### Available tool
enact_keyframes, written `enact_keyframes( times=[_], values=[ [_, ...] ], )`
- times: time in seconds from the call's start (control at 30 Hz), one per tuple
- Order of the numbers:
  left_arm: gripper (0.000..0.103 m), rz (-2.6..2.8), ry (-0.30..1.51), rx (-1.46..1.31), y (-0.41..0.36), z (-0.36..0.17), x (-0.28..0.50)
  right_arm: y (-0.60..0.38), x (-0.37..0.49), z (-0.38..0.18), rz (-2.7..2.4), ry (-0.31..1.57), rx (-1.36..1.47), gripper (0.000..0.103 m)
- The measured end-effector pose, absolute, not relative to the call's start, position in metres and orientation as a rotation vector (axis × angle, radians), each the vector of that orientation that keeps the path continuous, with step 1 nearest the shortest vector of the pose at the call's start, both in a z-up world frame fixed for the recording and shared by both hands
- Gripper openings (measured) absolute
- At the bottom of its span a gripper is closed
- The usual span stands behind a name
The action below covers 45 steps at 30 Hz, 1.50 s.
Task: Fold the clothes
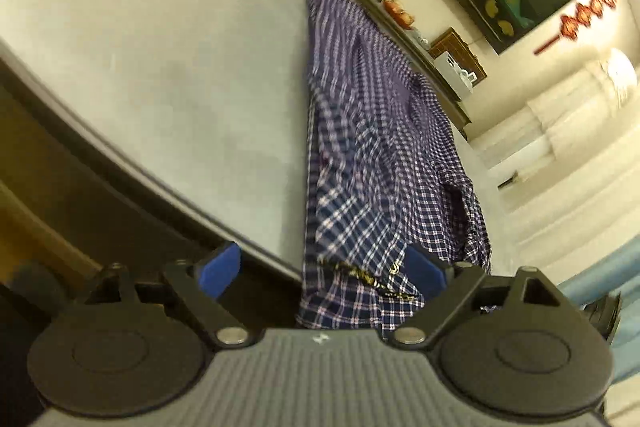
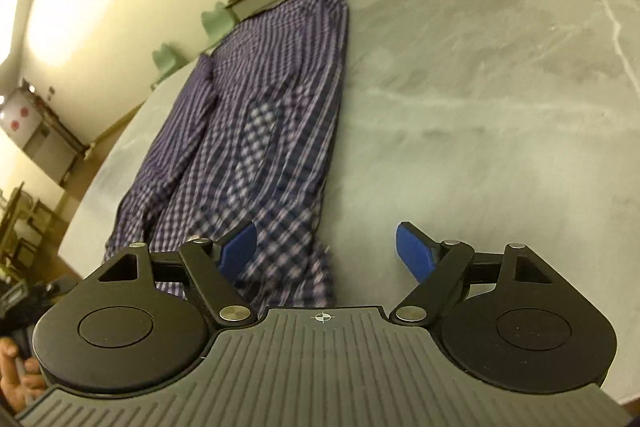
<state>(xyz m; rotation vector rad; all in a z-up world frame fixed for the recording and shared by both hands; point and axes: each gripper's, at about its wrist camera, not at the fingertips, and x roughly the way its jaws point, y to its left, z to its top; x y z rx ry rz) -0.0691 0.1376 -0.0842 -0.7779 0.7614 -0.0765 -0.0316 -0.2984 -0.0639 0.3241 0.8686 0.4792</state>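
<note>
Both jaws spread, nothing pinched. L gripper (image 1: 324,267) & R gripper (image 2: 326,251) at bottom centre: grab shirt (image 1: 360,131) near hem corners, pinch all layers.

2 low wrist views, shared shirt (image 1: 372,147), table (image 2: 480,107)

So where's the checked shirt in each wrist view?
Left wrist: shirt runs from upper centre down to the bottom, right of centre, its near end hanging over the table edge.
Right wrist: shirt left of centre, slanting up.
Shared landmark: grey table.
</note>
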Motion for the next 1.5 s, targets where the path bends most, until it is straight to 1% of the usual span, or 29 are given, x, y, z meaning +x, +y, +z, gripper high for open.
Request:
enact_keyframes(
  times=[0.17,0.2,0.23,0.27,0.3,0.33,0.37,0.4,0.43,0.47,0.53,0.57,0.6,0.63,0.73,0.77,0.8,0.83,0.9,0.93,1.03,1.1,1.23,1.3,1.4,1.5],
  values=[
    [0.092,-0.108,0.797,-0.789,0.126,-0.098,-0.054,-0.276,-0.043,-0.066,0.534,0.866,0.263,0.075],
    [0.091,-0.116,0.797,-0.778,0.124,-0.099,-0.051,-0.274,-0.045,-0.066,0.542,0.866,0.258,0.071],
    [0.086,-0.121,0.801,-0.773,0.122,-0.100,-0.048,-0.271,-0.047,-0.065,0.549,0.867,0.250,0.062],
    [0.082,-0.135,0.810,-0.777,0.121,-0.101,-0.045,-0.268,-0.049,-0.066,0.553,0.868,0.241,0.057],
    [0.071,-0.148,0.820,-0.782,0.120,-0.102,-0.042,-0.266,-0.052,-0.066,0.550,0.868,0.229,0.048],
    [0.056,-0.156,0.833,-0.786,0.119,-0.105,-0.042,-0.263,-0.055,-0.066,0.543,0.866,0.213,0.037],
    [0.048,-0.165,0.847,-0.790,0.118,-0.107,-0.042,-0.261,-0.058,-0.066,0.535,0.865,0.200,0.031],
    [0.041,-0.173,0.859,-0.794,0.117,-0.110,-0.042,-0.261,-0.058,-0.066,0.527,0.866,0.198,0.021],
    [0.035,-0.179,0.859,-0.796,0.117,-0.110,-0.042,-0.262,-0.058,-0.068,0.520,0.869,0.203,0.016],
    [0.033,-0.187,0.865,-0.799,0.118,-0.109,-0.043,-0.263,-0.058,-0.068,0.516,0.869,0.211,0.014],
    [0.025,-0.191,0.868,-0.799,0.120,-0.110,-0.045,-0.267,-0.059,-0.069,0.513,0.868,0.231,0.013],
    [0.023,-0.197,0.868,-0.805,0.120,-0.110,-0.046,-0.268,-0.059,-0.069,0.512,0.867,0.244,0.013],
    [0.019,-0.202,0.868,-0.810,0.121,-0.111,-0.047,-0.270,-0.060,-0.069,0.511,0.867,0.258,0.016],
    [0.014,-0.209,0.863,-0.809,0.121,-0.109,-0.049,-0.272,-0.060,-0.070,0.509,0.871,0.278,0.026],
    [0.014,-0.228,0.835,-0.818,0.123,-0.105,-0.052,-0.274,-0.062,-0.072,0.519,0.875,0.306,0.027],
    [0.016,-0.233,0.826,-0.823,0.124,-0.104,-0.053,-0.273,-0.063,-0.072,0.523,0.873,0.300,0.027],
    [0.019,-0.235,0.824,-0.826,0.124,-0.104,-0.052,-0.271,-0.064,-0.072,0.530,0.874,0.297,0.025],
    [0.019,-0.238,0.822,-0.829,0.124,-0.104,-0.051,-0.269,-0.064,-0.072,0.532,0.878,0.290,0.015],
    [0.019,-0.248,0.818,-0.806,0.121,-0.102,-0.051,-0.266,-0.064,-0.071,0.531,0.877,0.278,0.006],
    [0.010,-0.255,0.814,-0.795,0.119,-0.101,-0.051,-0.266,-0.065,-0.070,0.537,0.869,0.288,0.005],
    [0.008,-0.300,0.766,-0.760,0.116,-0.087,-0.058,-0.268,-0.068,-0.066,0.561,0.846,0.332,0.003],
    [0.008,-0.309,0.775,-0.759,0.117,-0.085,-0.056,-0.267,-0.068,-0.068,0.566,0.856,0.342,0.003],
    [0.007,-0.335,0.805,-0.805,0.122,-0.084,-0.055,-0.263,-0.064,-0.066,0.566,0.874,0.334,0.001],
    [0.007,-0.385,0.767,-0.860,0.129,-0.068,-0.050,-0.262,-0.058,-0.055,0.597,0.866,0.370,0.001],
    [0.006,-0.470,0.645,-0.930,0.145,-0.023,-0.010,-0.257,-0.024,-0.026,0.668,0.833,0.438,0.001],
    [0.007,-0.421,0.551,-0.952,0.167,0.010,0.060,-0.240,0.037,0.004,0.692,0.791,0.486,0.001]
  ],
)
